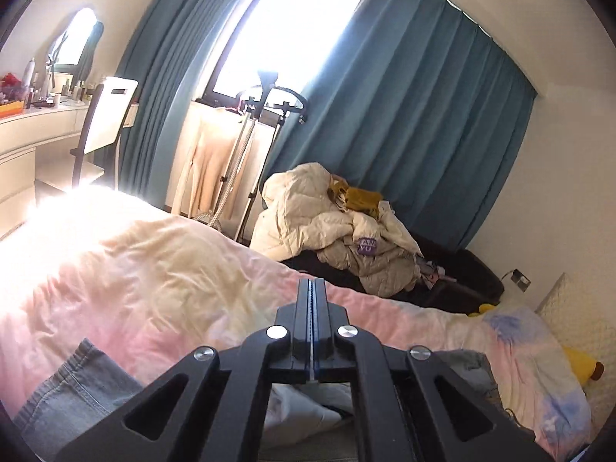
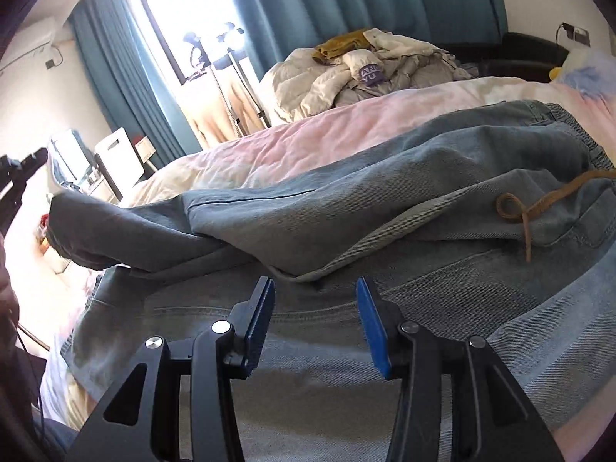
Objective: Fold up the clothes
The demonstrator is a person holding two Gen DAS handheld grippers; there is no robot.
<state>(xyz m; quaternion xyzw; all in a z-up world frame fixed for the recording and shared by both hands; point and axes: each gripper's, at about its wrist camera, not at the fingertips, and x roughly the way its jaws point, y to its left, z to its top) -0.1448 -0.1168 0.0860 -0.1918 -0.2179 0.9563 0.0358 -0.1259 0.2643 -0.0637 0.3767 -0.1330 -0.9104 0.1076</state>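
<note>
2 grippers over a bed (image 1: 154, 254) with a pink and cream cover. Left gripper (image 1: 312, 292): jaws pressed together, nothing seen between them; it hovers above the cover, pointing toward the far bedside. Right gripper (image 2: 315, 308): jaws spread wide, blue pads (image 2: 261, 312) facing each other, empty, poised just above the jeans (image 2: 346, 200).

Jeans lie across the bed, 1 leg folded over the other; a brown drawstring (image 2: 539, 204) loops on the denim near the elastic waistband at the right. In the left wrist view a denim corner shows at lower left and another patch at lower right, beside something white under the gripper frame.

Surroundings: a heap of cream padded coats (image 1: 327, 223) with a mustard garment (image 1: 362, 198) on top sits on a dark sofa beyond the bed. Teal curtains (image 1: 423, 96) flank a bright window. A garment steamer stand (image 1: 269, 115) stands by the window. Vanity desk (image 1: 38, 123) with bottles and a white chair (image 1: 107, 123) at far left. A yellow plush toy (image 1: 581, 362) lies at the bed's right edge.
</note>
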